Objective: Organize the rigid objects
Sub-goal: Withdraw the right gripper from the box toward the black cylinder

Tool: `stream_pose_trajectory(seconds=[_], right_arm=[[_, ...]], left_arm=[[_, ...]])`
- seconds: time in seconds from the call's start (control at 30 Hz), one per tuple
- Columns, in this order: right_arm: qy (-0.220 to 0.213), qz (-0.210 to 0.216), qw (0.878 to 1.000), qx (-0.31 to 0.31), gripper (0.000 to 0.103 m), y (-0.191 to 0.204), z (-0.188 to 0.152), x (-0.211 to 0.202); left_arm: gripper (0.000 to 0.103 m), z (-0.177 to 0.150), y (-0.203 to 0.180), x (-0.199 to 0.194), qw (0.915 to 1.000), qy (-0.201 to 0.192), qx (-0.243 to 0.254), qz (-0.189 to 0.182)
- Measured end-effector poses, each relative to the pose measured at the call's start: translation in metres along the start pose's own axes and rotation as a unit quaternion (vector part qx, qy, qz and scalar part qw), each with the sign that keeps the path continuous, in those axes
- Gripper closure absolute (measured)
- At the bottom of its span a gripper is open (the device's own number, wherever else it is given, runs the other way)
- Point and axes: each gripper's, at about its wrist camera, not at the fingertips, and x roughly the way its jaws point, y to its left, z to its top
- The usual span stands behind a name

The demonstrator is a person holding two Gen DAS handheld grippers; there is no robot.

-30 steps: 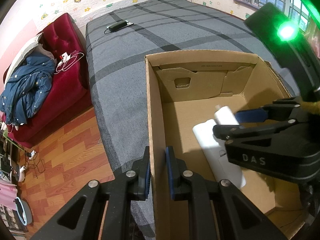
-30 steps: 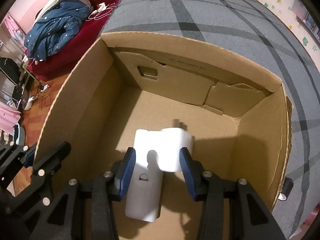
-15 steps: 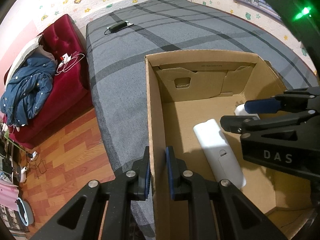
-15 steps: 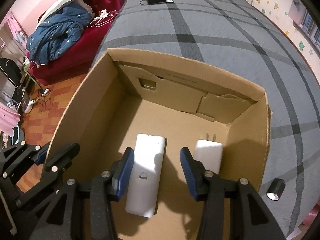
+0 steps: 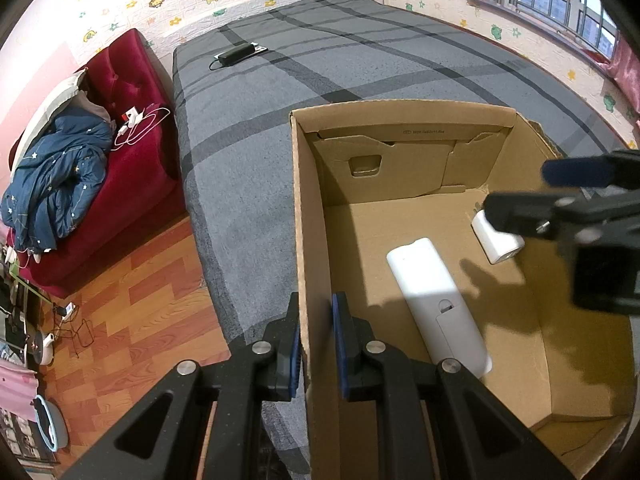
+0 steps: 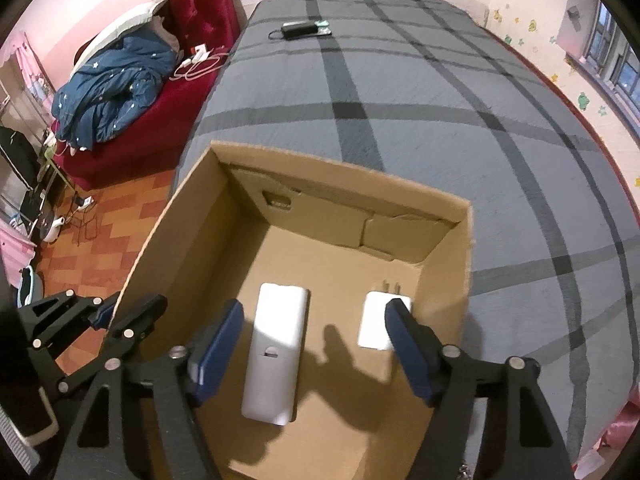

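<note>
Here, the left tool (image 5: pixel 316 344) pinches the near left wall of an open cardboard box (image 5: pixel 310 208), one blue-padded finger outside the cardboard and one inside, pressed tight against it. It points steeply downward along that wall. In the right wrist view the same tool (image 6: pixel 105 312) shows at the box's left rim.

The right tool (image 6: pixel 314 344) hangs above the inside of the box, also angled steeply down, its jaws spread wide and having just been opening, with nothing clamped between them. From the left wrist view it (image 5: pixel 520 196) reaches in from the right edge, blurred, above the box floor.

On the cardboard floor lie two white things, apart from each other. A long white remote control (image 6: pixel 278 350) lies lengthwise, back side up with its battery cover showing, nearer the left pad. A small white plug adapter (image 6: pixel 380 322) lies flat by the right wall, its two metal prongs pointing to the far end of the box; the right finger partly covers it. The tool's shadow falls on the floor between the two.

The box sits on a bed covered with a grey plaid blanket (image 6: pixel 440 92). Far up the bed rests a black power brick (image 6: pixel 300 28) with its cable. Left of the bed stands a red sofa (image 5: pixel 132 152) bearing a crumpled blue quilt (image 5: pixel 56 184) and white cables. Orange wood flooring (image 5: pixel 132 312) shows below it.
</note>
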Motion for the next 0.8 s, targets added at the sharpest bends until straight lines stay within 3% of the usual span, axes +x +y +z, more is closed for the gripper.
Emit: stream_pose_trajectory(seconds=[0.2,0.8], right_arm=[[-0.016,-0.003,1.000,0.009,0.000,-0.015,-0.001,-0.020],[-0.039,-0.038,0.996,0.073,0.000,-0.109,-0.020,-0.061]], left_arm=[[0.088,0.000,0.000,-0.001,1.0000,0.000,0.000,0.000],[0.088,0.000,0.000,-0.002,1.0000,0.000,0.000,0.000]])
